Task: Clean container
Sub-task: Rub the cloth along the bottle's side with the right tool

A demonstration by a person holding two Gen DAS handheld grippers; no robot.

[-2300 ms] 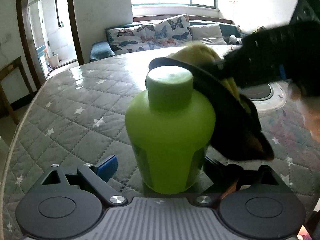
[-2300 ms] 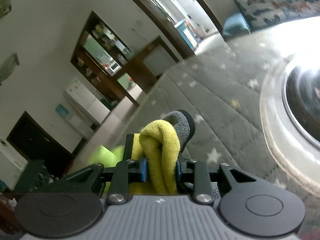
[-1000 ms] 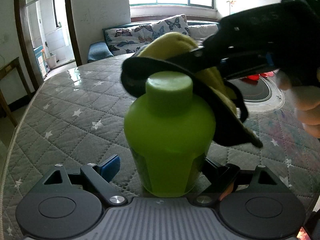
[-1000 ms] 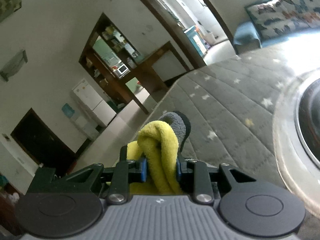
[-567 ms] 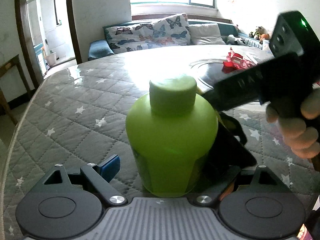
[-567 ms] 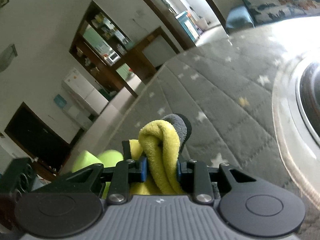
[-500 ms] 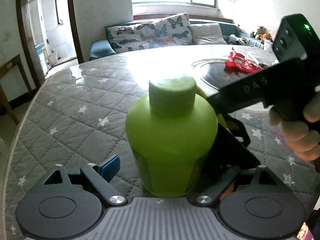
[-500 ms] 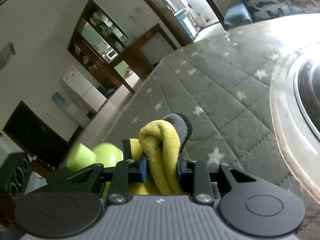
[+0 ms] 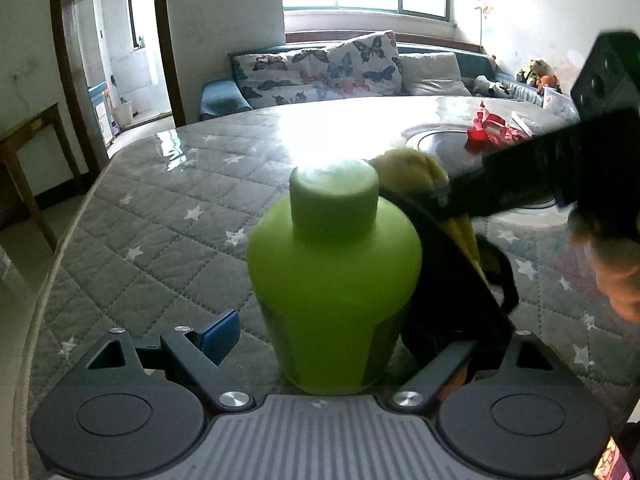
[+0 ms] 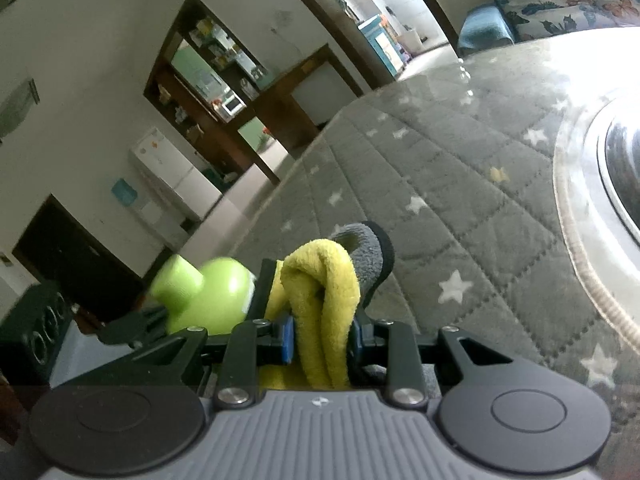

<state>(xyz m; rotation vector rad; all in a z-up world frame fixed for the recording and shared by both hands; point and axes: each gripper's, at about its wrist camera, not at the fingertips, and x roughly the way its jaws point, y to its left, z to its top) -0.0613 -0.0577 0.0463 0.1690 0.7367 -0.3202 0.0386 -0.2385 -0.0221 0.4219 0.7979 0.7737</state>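
Note:
A lime green container (image 9: 334, 276) with a round cap stands upright on the grey quilted table (image 9: 160, 216). My left gripper (image 9: 332, 344) has its jaws around the container's base; the left blue pad (image 9: 220, 336) stands a little apart from it. My right gripper (image 10: 322, 344) is shut on a yellow and grey cloth (image 10: 324, 304). In the left wrist view the cloth (image 9: 416, 168) presses against the container's upper right side, beside the cap. The container also shows in the right wrist view (image 10: 208, 292), left of the cloth.
A round silver turntable (image 10: 592, 184) lies in the table's middle, to the right. Red items (image 9: 488, 132) sit on it. A sofa with butterfly cushions (image 9: 332, 68) stands behind the table. A doorway and a wooden side table are at the left.
The right gripper with the cloth has risen from the container's lower right side to beside its cap. The container and left gripper have stayed put.

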